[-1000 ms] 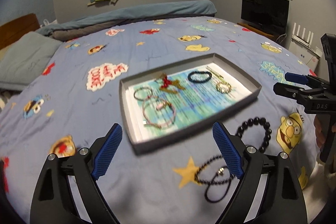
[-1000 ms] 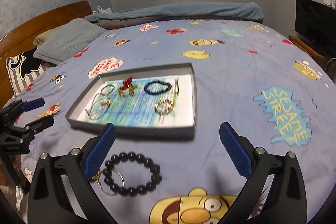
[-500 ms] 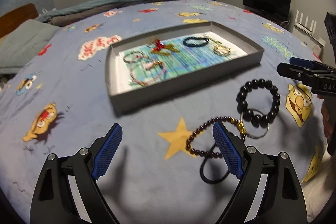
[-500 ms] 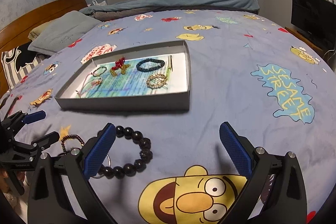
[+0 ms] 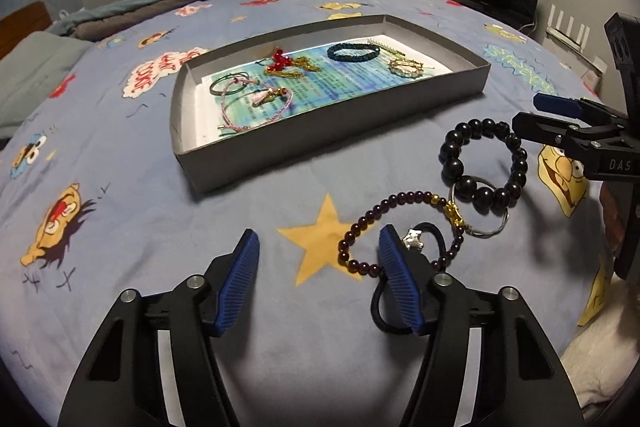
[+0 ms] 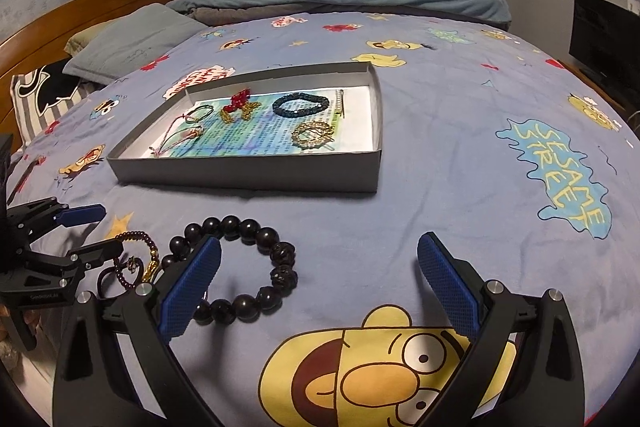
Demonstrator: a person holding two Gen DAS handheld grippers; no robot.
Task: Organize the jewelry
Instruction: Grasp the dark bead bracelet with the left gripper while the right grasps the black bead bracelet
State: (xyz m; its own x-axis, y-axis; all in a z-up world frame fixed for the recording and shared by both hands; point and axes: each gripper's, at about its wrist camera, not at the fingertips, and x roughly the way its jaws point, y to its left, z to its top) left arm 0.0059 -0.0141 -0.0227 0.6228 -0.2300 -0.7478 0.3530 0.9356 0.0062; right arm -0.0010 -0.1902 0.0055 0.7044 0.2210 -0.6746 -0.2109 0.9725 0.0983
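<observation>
Left gripper (image 5: 318, 259): jaws wide apart, nothing held, low over bedspread (image 5: 120, 227). Grey tray (image 5: 320, 143): holds pink cord bracelet (image 5: 256, 107), red/gold piece (image 5: 286, 61), dark blue bracelet (image 5: 354, 51), gold ring piece (image 5: 406, 67). Loose nr tray front: garnet bead bracelet (image 5: 360, 227), black hair tie (image 5: 378, 311), black bead bracelet (image 6: 256, 267). Right gripper (image 6: 318, 291): wide apart, empty, left finger (image 6: 188, 291) inside black bead loop.
</observation>
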